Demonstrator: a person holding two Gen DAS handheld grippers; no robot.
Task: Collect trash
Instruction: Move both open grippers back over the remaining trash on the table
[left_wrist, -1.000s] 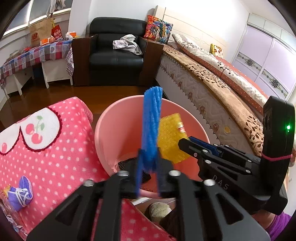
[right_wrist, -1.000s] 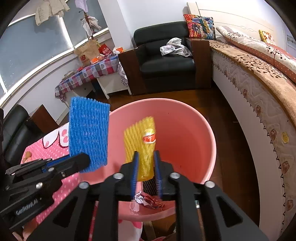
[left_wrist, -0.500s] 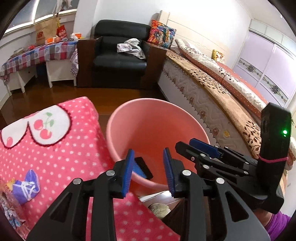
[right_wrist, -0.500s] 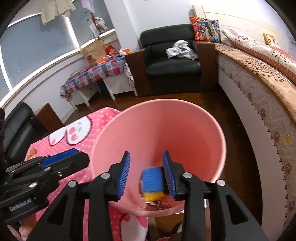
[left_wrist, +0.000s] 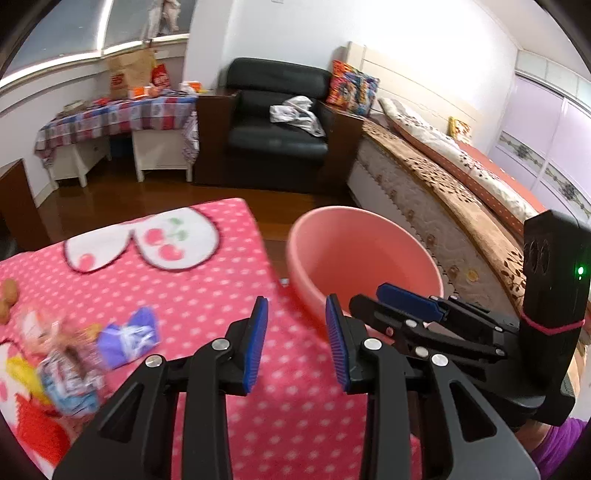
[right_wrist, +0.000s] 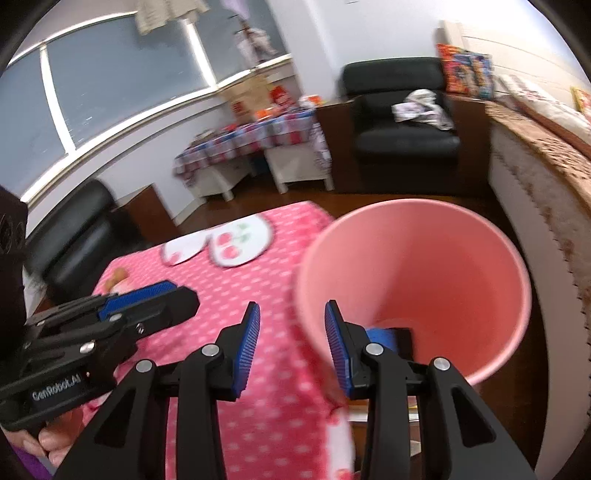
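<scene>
- The left gripper (left_wrist: 295, 343) has its blue-padded fingers (left_wrist: 255, 347) parted with nothing between them; only pink cloth shows in the gap.
- The right gripper (right_wrist: 291, 347) has its fingers (right_wrist: 246, 343) parted too, and empty; the near rim of the bin sits in the gap behind them, untouched.
- In the left wrist view, the right gripper (left_wrist: 410, 306) lies at three o'clock of the left one, just beside it.
- In the right wrist view, the left gripper (right_wrist: 147, 299) lies at nine o'clock, with part of a hand (right_wrist: 48, 443) gripping its handle at the lower left.
- Both grippers hover over a surface covered with a pink polka-dot cloth (left_wrist: 207, 295) that bears a white cherry patch (left_wrist: 147, 240).
- A pink bin (right_wrist: 417, 280) stands at the right edge of the surface, at one o'clock from the right gripper's fingers.
- Blue foam netting (right_wrist: 380, 338) lies at the bottom of the bin, beside a dark object, partly hidden by the right finger.
- In the left wrist view, trash lies on the cloth at nine o'clock from the fingers: a purple wrapper (left_wrist: 127, 338) and, beyond it, blurred colourful wrappers (left_wrist: 62, 373).
- A small brown item (left_wrist: 7, 295) sits at the far left edge of the cloth; it is too blurred to identify.
- Farther off, a black armchair (left_wrist: 277, 125) stands at twelve o'clock, with a bed (left_wrist: 461, 177) along the right.
</scene>
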